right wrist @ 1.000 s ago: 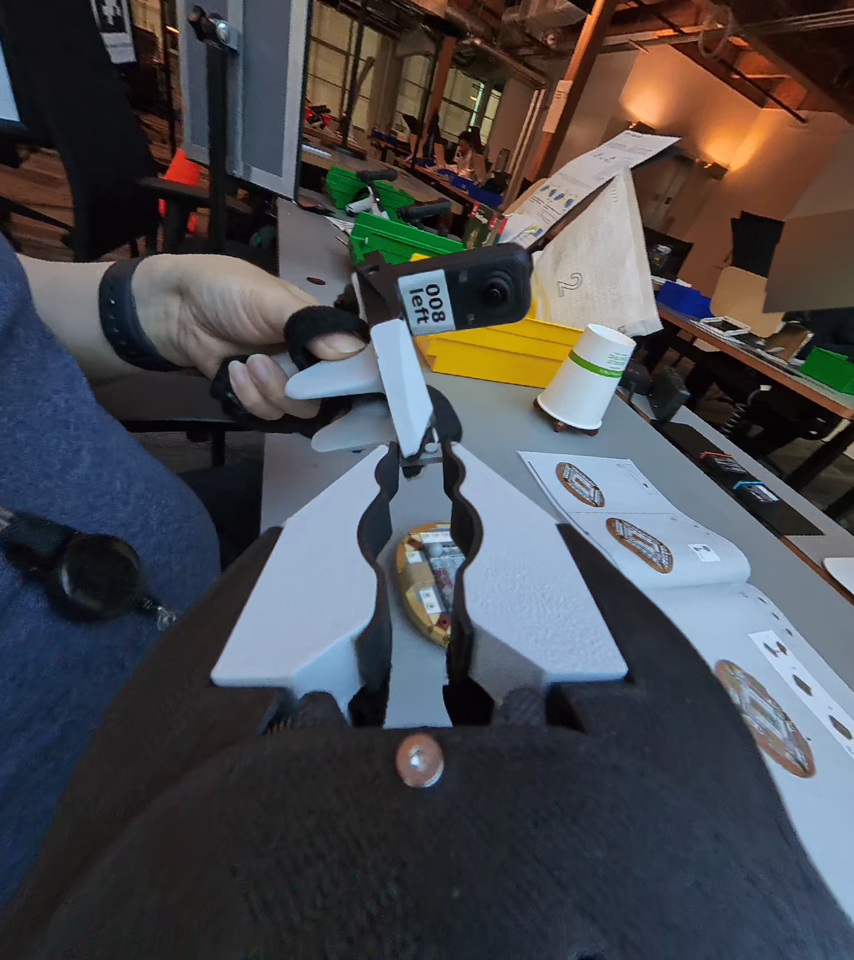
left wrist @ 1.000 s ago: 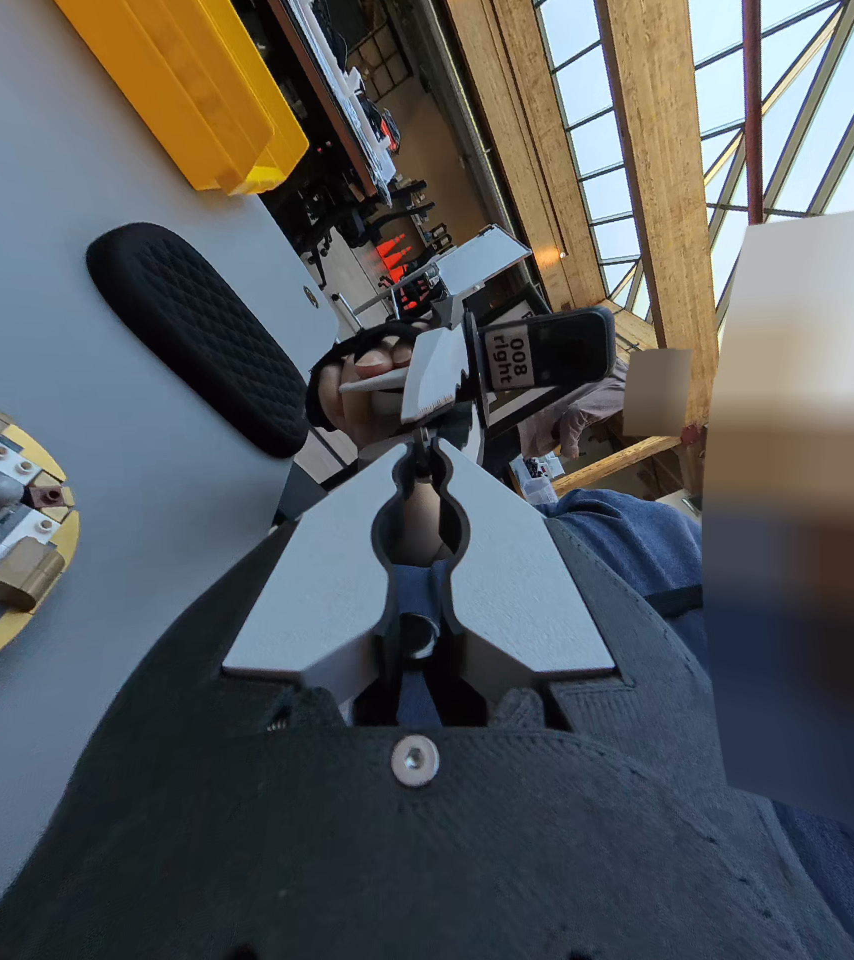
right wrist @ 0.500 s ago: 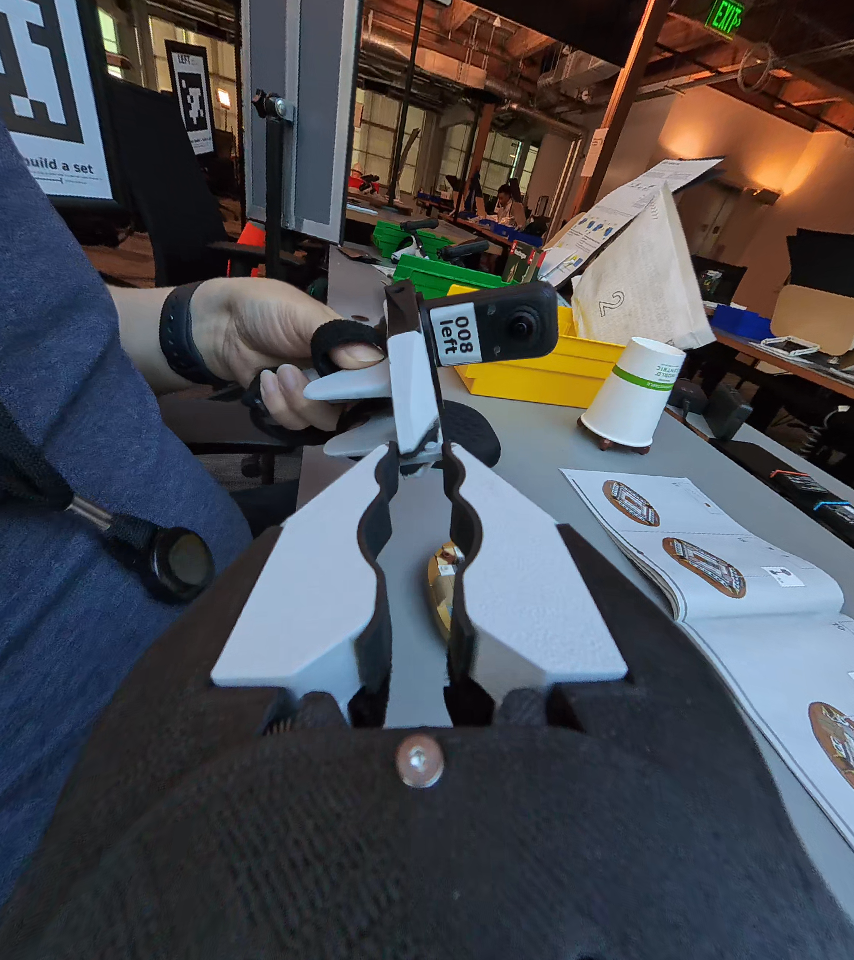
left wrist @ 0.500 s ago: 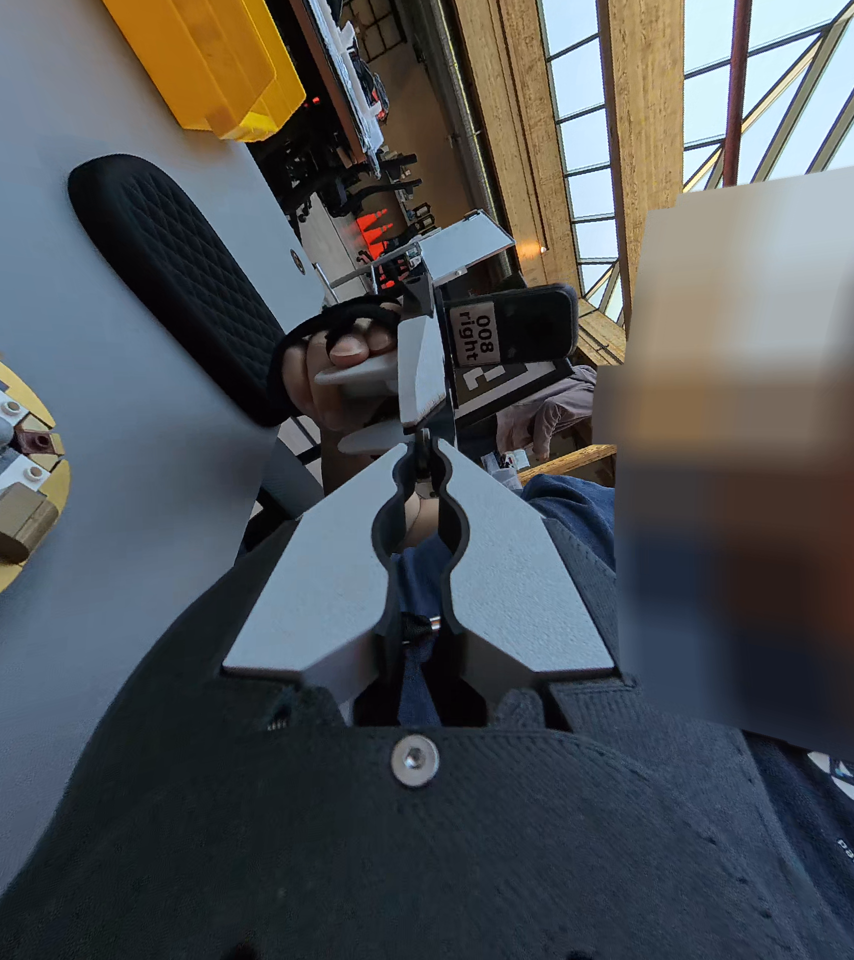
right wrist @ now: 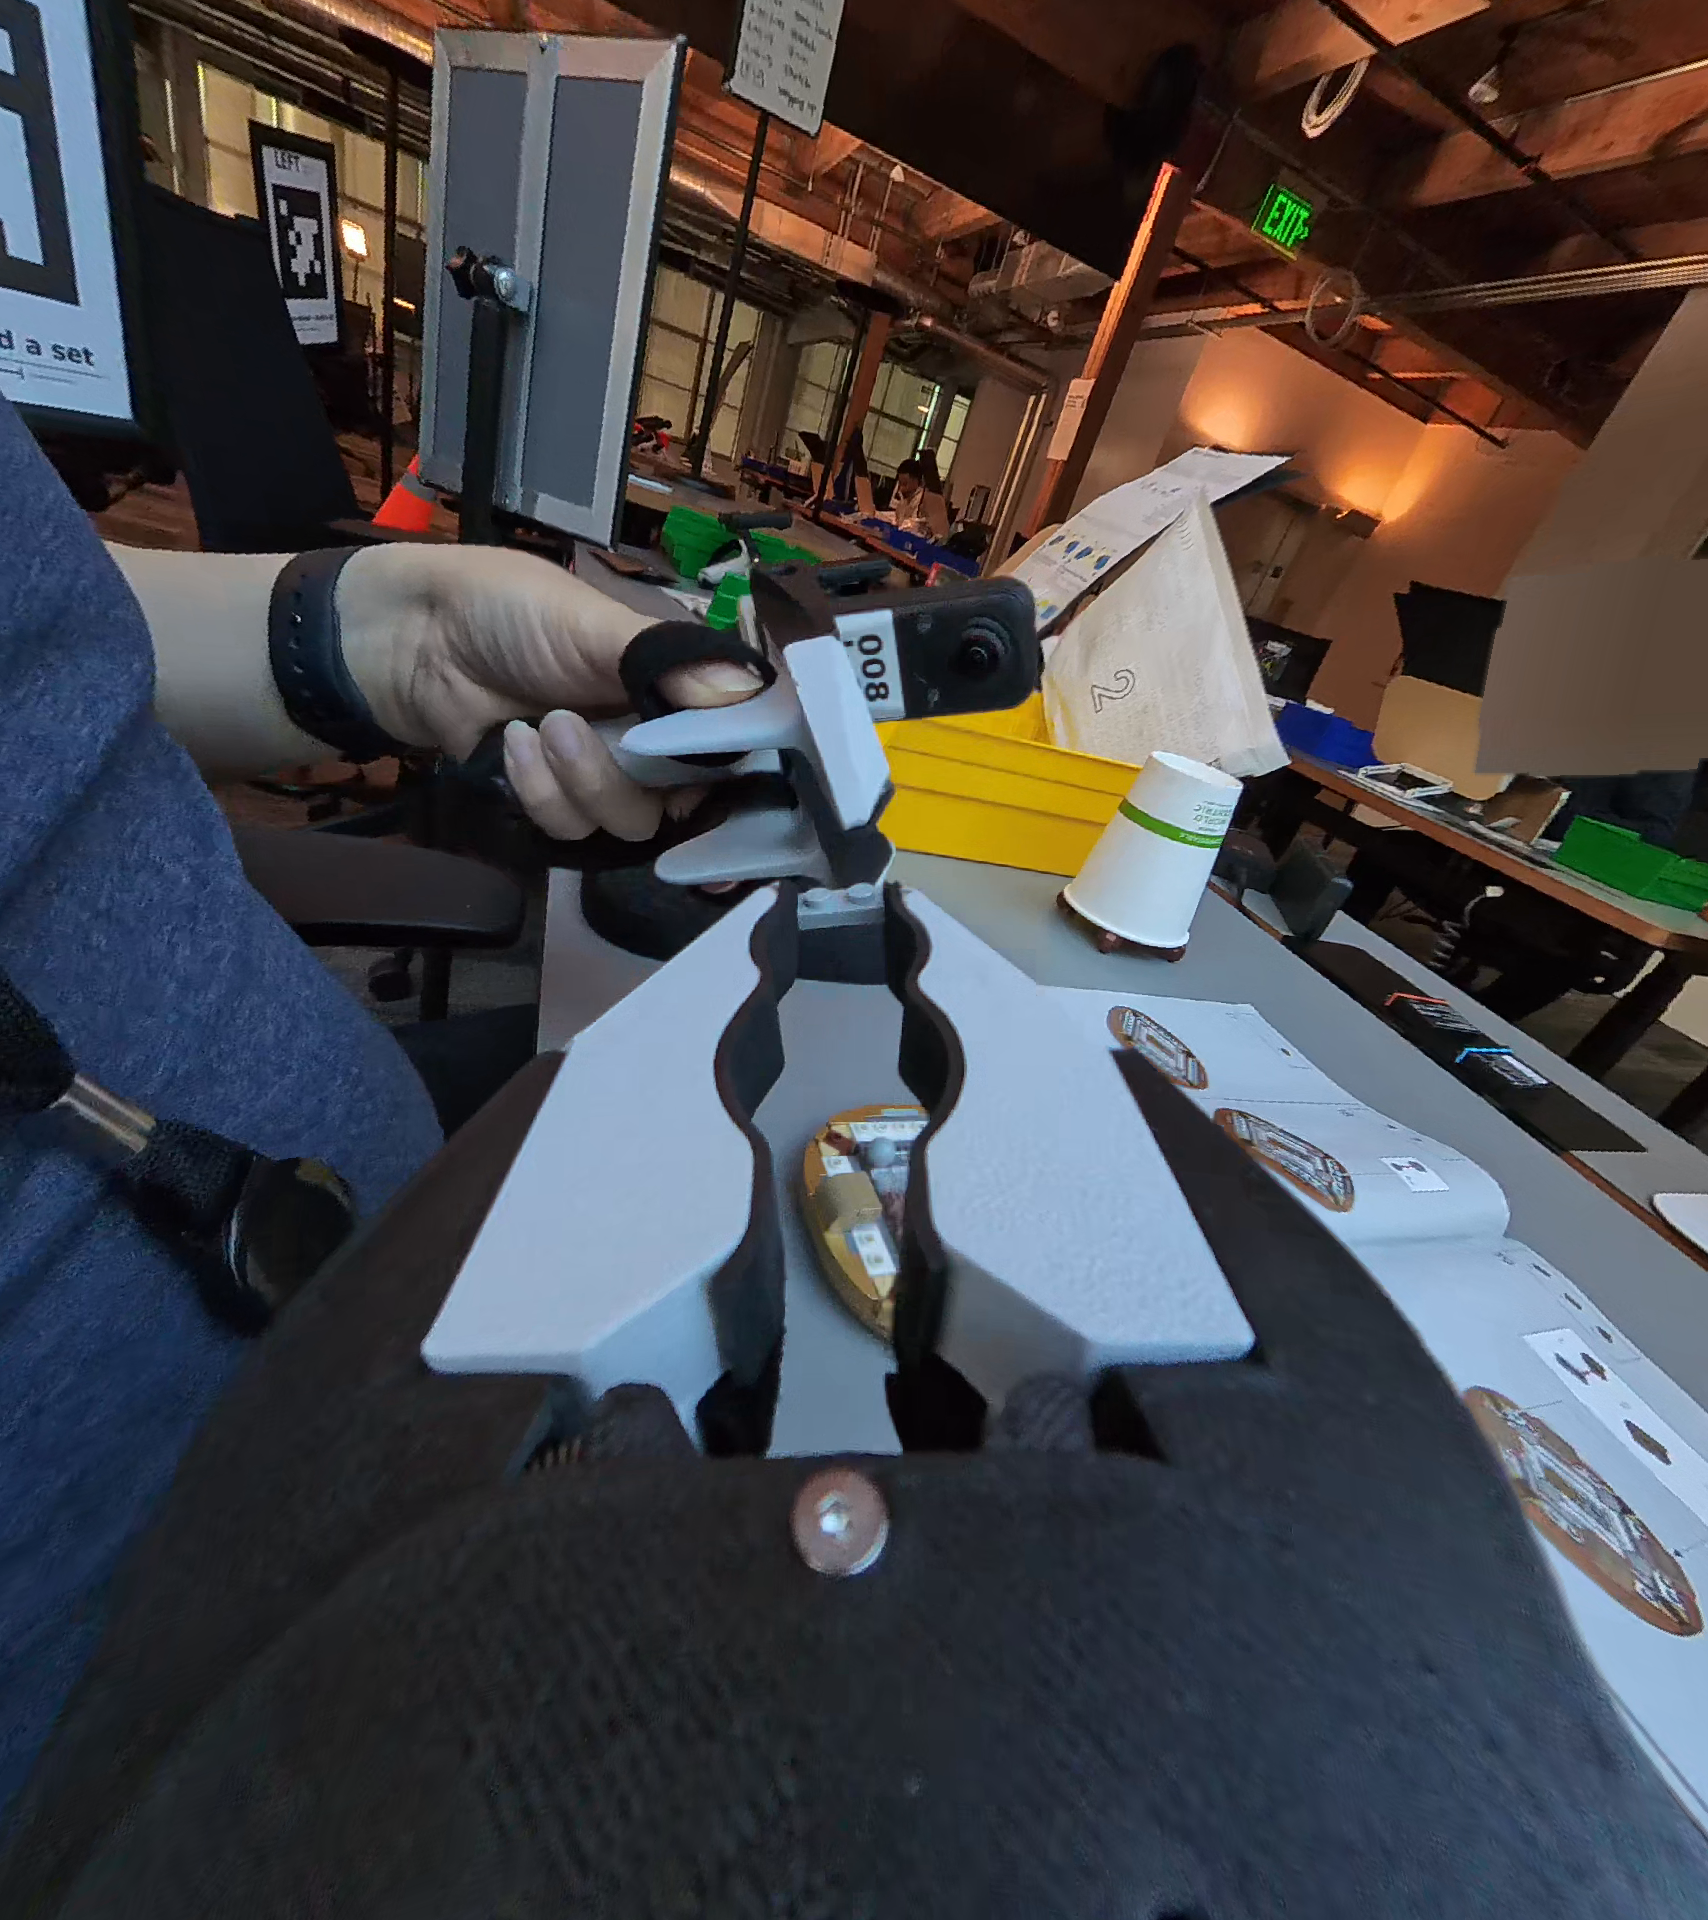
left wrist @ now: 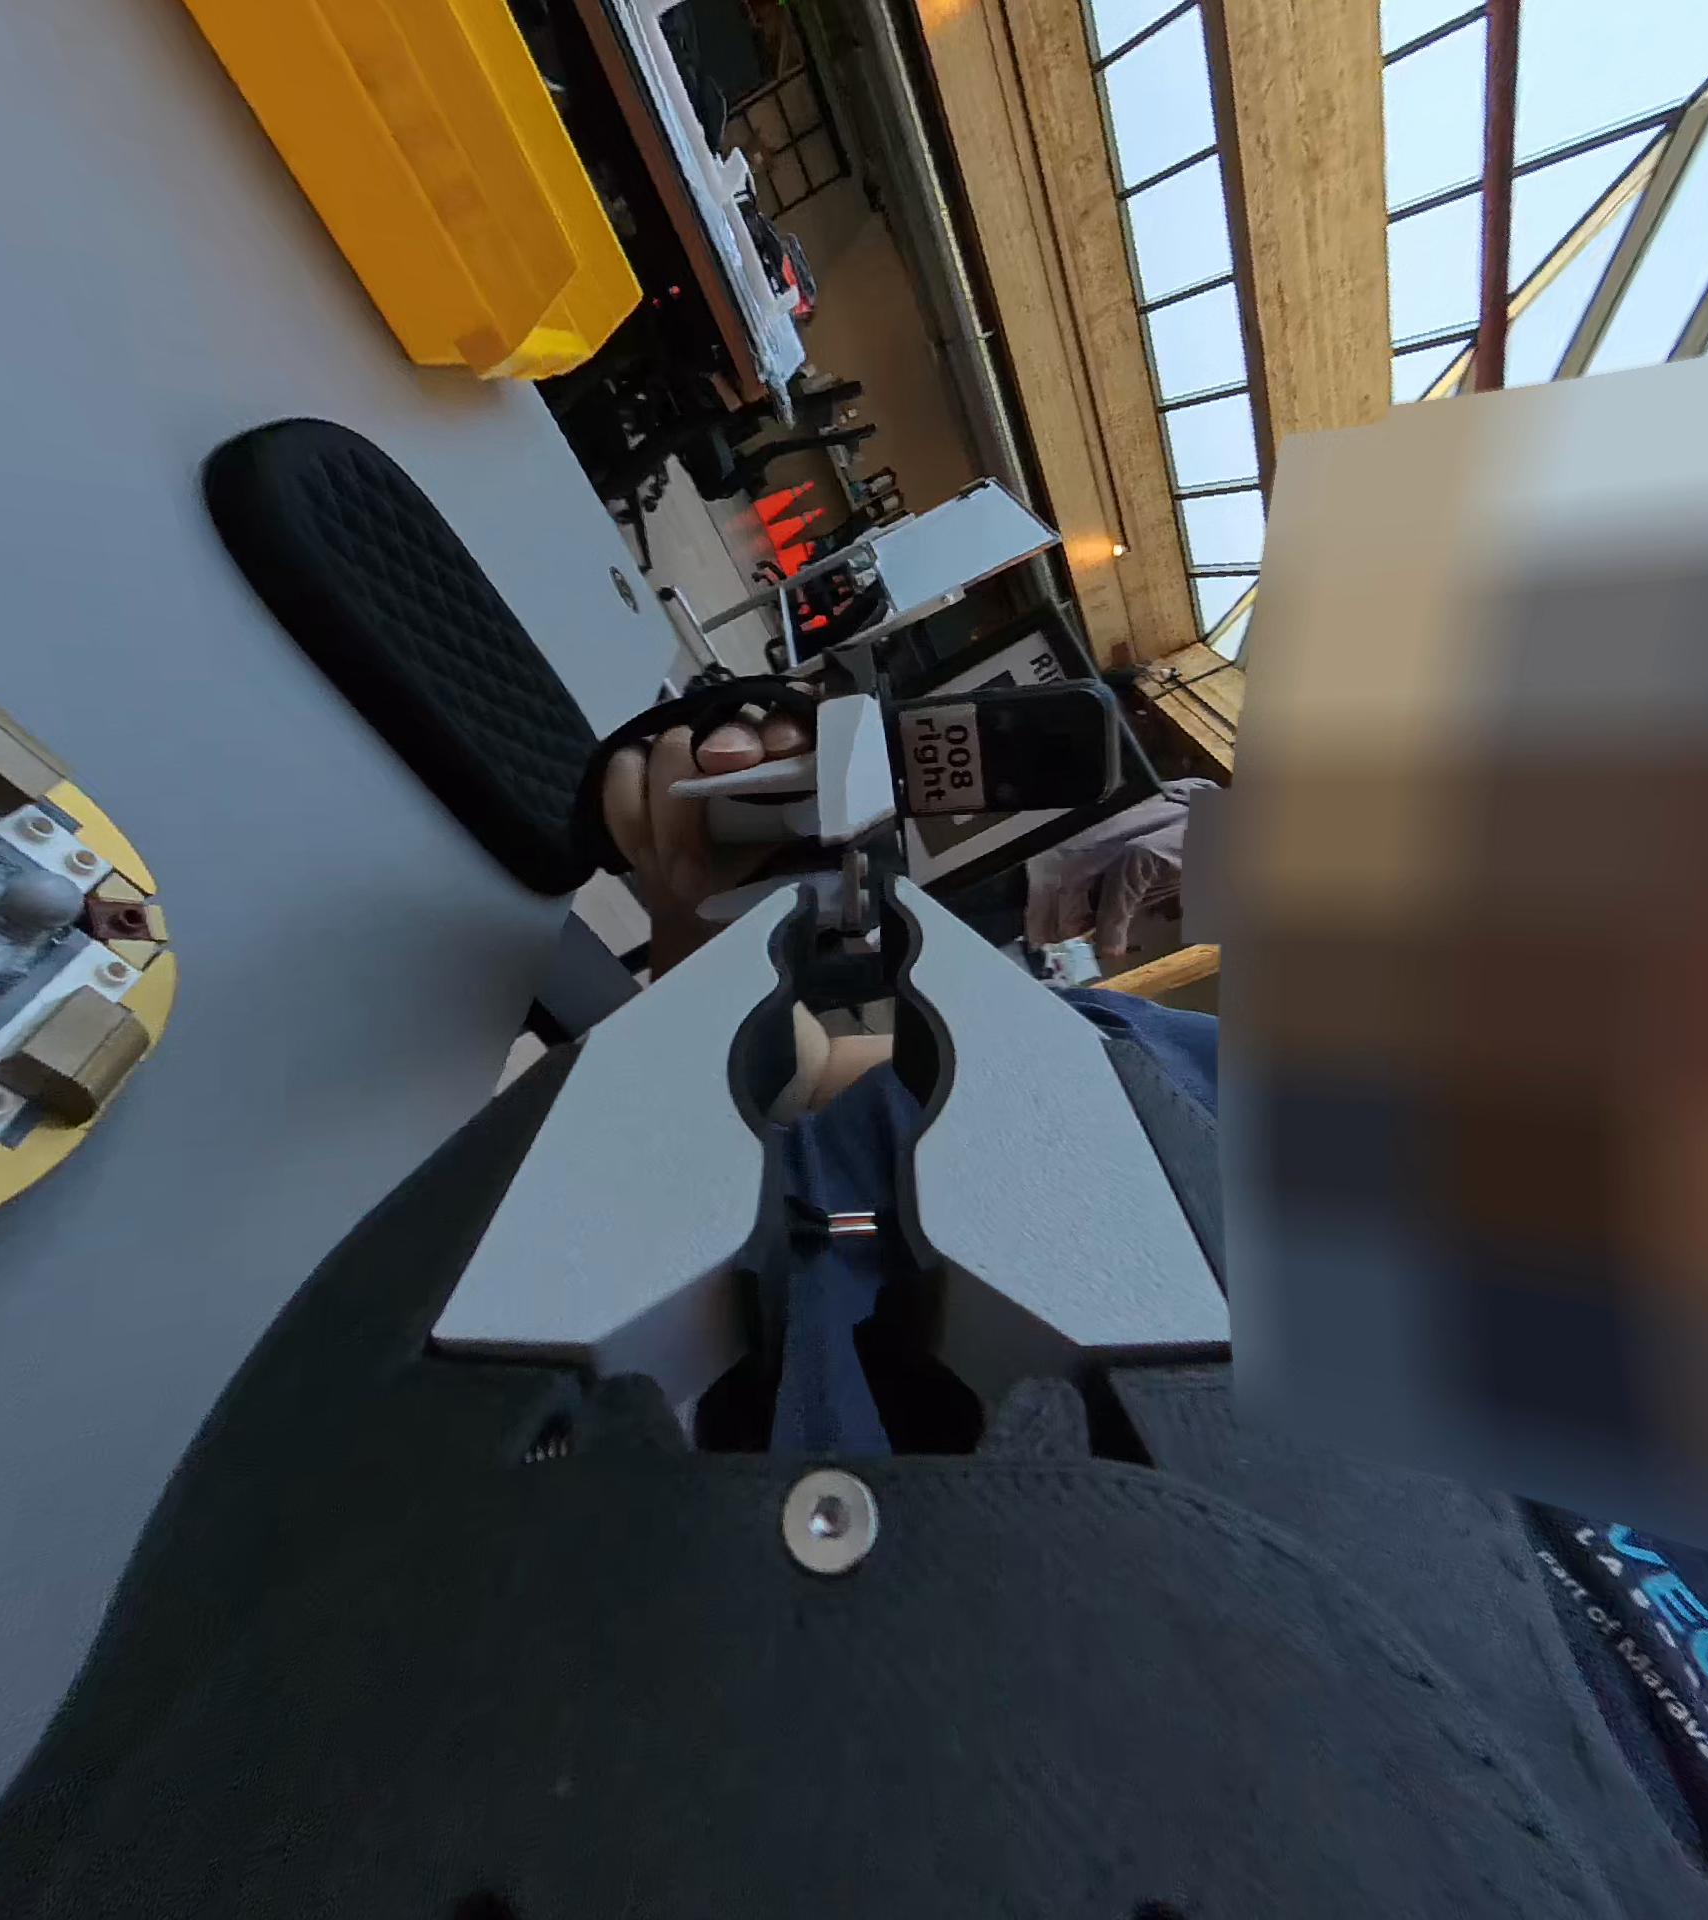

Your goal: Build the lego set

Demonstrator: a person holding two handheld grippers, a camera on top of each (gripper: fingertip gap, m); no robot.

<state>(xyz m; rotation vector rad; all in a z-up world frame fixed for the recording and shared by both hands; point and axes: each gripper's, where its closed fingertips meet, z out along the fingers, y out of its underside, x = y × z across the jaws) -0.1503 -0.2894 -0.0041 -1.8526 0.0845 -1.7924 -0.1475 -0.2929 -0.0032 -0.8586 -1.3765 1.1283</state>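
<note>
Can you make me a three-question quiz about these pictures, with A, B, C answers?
1. Where is the round lego model?
A on the table
B in the bin
C on the booklet

2. What colour is the bin beside the paper cup?
A pink
B yellow
C purple

3. What is the right claw doing?
A gaping wide, empty
B pinching a grey brick
C holding the cup

Answers:
1 A, it lies flat on the grey table.
2 B, its walls are bright yellow.
3 B, the grey brick sits between its tips.

Grey table carries round lego model, booklet, cup, yellow bin.
</note>
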